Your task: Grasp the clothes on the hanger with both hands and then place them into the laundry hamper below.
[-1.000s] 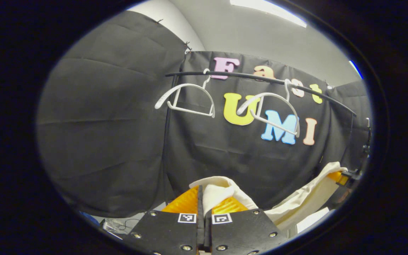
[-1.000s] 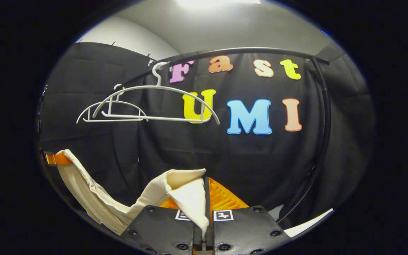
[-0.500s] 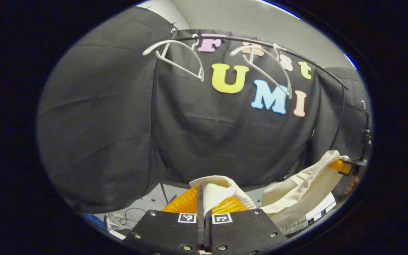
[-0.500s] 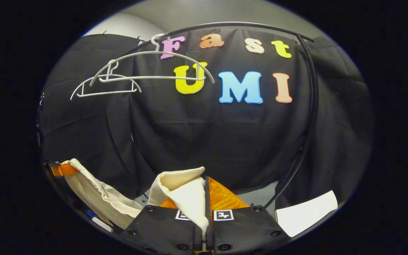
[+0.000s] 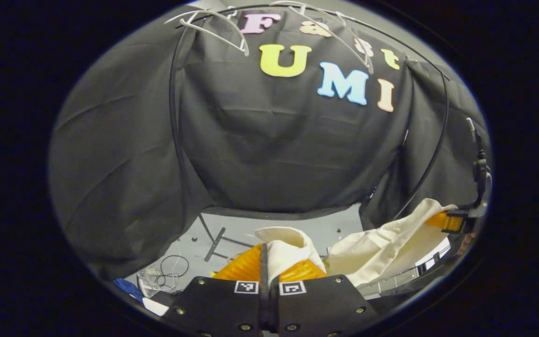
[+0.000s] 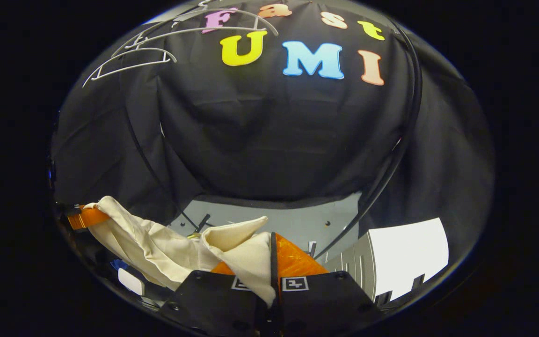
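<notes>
A cream garment [image 5: 382, 245] hangs slack between my two grippers, off the hangers. My left gripper [image 5: 265, 255] is shut on one end of it, with a fold of cloth bulging above the fingers. My right gripper [image 6: 272, 255] is shut on the other end [image 6: 246, 252]. In the left gripper view the right gripper [image 5: 452, 221] shows at the far right with cloth trailing from it. In the right gripper view the left gripper [image 6: 84, 216] shows at the far left holding the garment [image 6: 148, 243]. Two bare white hangers [image 6: 129, 58] hang on the black rail overhead. A white slatted hamper wall [image 6: 398, 262] stands at lower right.
The black rack's curved posts [image 6: 391, 154] frame the booth wall. A grey floor plate [image 5: 279, 227] lies below, with a cable coil [image 5: 173, 267] and a blue scrap [image 5: 127, 286] at its left. The hangers [image 5: 213, 23] sit far above both grippers.
Both grippers have dropped and tilted downward with the garment; the hangers and rail slid to the top of each view, and the floor and hamper came into sight.
</notes>
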